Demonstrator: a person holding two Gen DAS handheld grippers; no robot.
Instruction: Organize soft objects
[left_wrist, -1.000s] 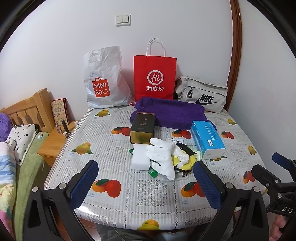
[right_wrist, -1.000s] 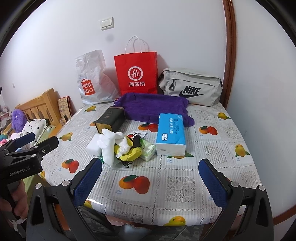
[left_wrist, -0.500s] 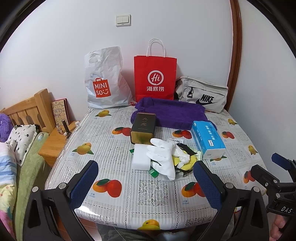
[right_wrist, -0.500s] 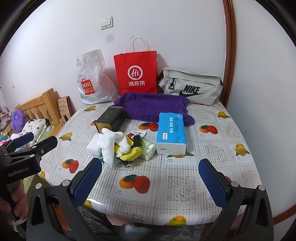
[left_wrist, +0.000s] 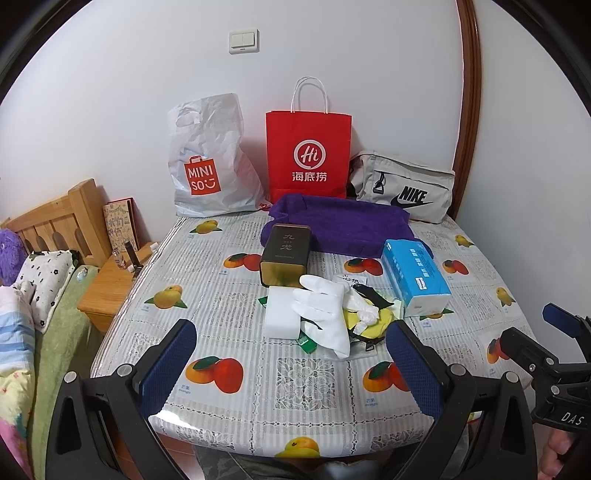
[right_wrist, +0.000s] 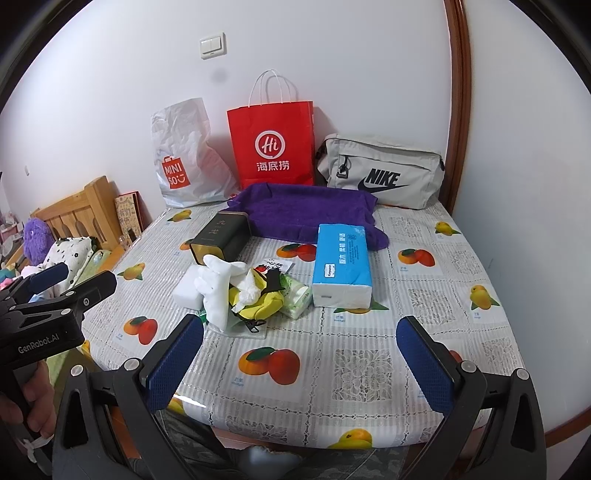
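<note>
Black-framed left gripper (left_wrist: 291, 360) and right gripper (right_wrist: 300, 356); blue textured pads (left_wrist: 168, 363).

The table (left_wrist: 236, 295) carries a glossy, smooth plastic cover that reflects light at its near edge. The purple towel (left_wrist: 343, 225) is matt, napped cloth. The white glove (left_wrist: 325, 314) is matt knit fabric. The tissue pack (left_wrist: 413, 273) has shiny plastic film. The red bag (left_wrist: 308, 155) is matt paper. The headboard (left_wrist: 55, 225), at centre left, is varnished wood.

Purple towel (left_wrist: 338, 227), red paper bag (left_wrist: 308, 155), fruit-patterned tablecloth (left_wrist: 221, 288).
</note>
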